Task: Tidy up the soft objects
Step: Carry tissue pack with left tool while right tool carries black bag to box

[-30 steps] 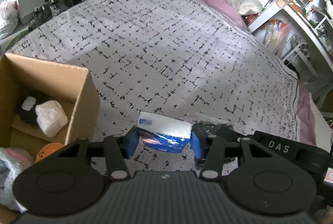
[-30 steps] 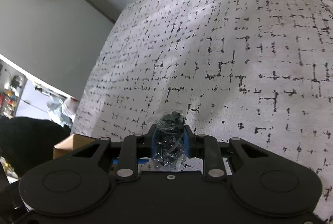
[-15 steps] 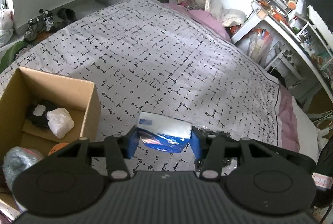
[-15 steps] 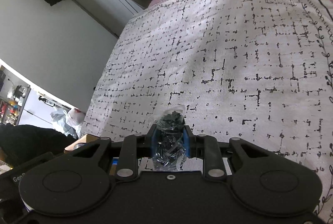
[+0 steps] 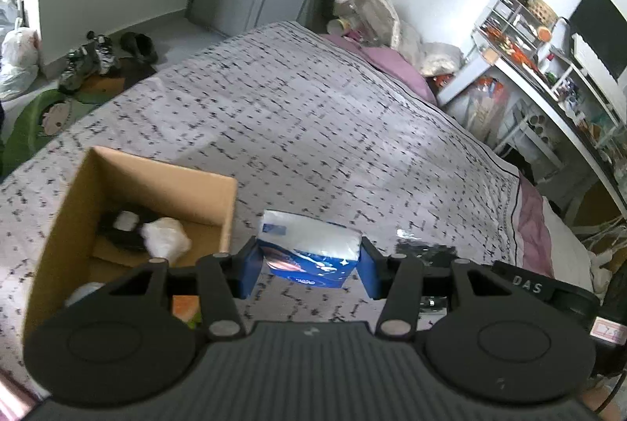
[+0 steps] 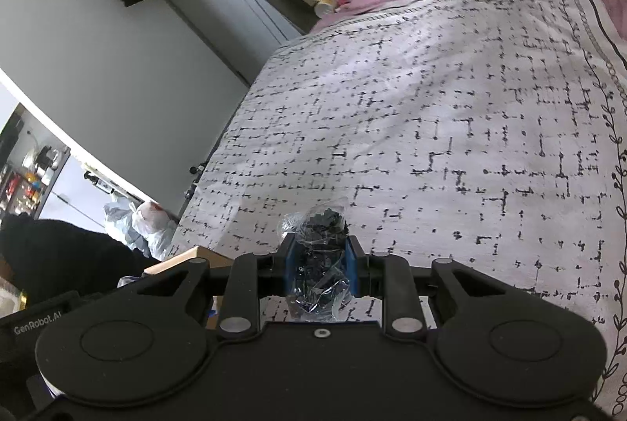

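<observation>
Big bed (image 5: 313,131) under a white cover with small black marks, pink pillow (image 5: 395,68) at the far end. Grey walls (image 6: 117,60) and a grey floor (image 5: 164,29) with shoes (image 5: 98,56) on it. White shelves (image 5: 548,76) full of stuff beside the bed. Soft daylight across the cover.

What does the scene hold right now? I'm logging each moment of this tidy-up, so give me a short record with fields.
surface: bed with patterned cover
left tongs: shut on tissue pack, held above the cover
right tongs: shut on clear bag of dark material
container: open cardboard box on the bed, left of the tissue pack
box contents: white crumpled bag, dark item, others partly hidden
</observation>
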The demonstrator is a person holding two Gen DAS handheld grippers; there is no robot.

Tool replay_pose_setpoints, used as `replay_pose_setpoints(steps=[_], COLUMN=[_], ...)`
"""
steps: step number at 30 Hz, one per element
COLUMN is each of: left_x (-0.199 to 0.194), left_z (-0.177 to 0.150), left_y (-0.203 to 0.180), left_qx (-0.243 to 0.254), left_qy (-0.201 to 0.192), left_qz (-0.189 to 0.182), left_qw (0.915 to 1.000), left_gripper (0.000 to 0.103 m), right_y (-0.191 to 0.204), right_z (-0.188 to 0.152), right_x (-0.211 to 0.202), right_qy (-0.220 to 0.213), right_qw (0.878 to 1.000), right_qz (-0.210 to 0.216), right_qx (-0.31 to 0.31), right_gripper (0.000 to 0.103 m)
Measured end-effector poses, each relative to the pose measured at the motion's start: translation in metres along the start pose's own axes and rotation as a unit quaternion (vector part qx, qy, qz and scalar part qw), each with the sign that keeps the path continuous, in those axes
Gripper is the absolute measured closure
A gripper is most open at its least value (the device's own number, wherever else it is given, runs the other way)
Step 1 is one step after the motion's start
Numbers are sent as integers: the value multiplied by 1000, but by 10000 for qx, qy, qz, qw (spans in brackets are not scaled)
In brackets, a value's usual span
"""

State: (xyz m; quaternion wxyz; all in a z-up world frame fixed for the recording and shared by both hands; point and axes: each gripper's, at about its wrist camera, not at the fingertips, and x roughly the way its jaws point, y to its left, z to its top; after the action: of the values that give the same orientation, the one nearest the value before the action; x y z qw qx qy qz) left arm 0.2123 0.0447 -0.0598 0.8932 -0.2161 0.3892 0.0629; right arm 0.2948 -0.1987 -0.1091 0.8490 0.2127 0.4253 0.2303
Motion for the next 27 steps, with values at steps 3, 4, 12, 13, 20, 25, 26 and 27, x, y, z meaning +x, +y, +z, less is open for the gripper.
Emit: replay_pose_setpoints(steps=[3,4,12,13,20,25,26,27], left_x=[-8,-10,-22,-23,-23,-19,-18,-16], left_z=[1,0,2,2,3,2,2,1], left_y=[13,17,56,62,95,115,118,122], left_qx=[-68,-92,-323,-367,-580,-717,-743,-763], left_qy=[-61,-77,-195,-199,-254,-233,-227,-220], left_qz=[72,92,312,332,464,476,479,480], left_qw=[9999,9999,9988,9986,9969,9960,9958,9957], left_gripper=[53,53,53,53,53,53,53,53], right_y=[9,13,38,41,63,83,88,92], right_z=[-3,-5,-15,-16,-28,-38,-38,-39], right_x=[0,0,1,2,9,13,13,13], right_qy=[-20,-40,-165,-171,-207,-267,-286,-303], right_qw=[9999,9998,9988,9986,9959,9937,9933,9929], right_qz=[-38,-60,-257,-300,-597,-640,-625,-607], right_qx=[-123,-167,-374,-395,-651,-878,-932,-979], right_gripper=[78,78,78,78,78,78,78,78])
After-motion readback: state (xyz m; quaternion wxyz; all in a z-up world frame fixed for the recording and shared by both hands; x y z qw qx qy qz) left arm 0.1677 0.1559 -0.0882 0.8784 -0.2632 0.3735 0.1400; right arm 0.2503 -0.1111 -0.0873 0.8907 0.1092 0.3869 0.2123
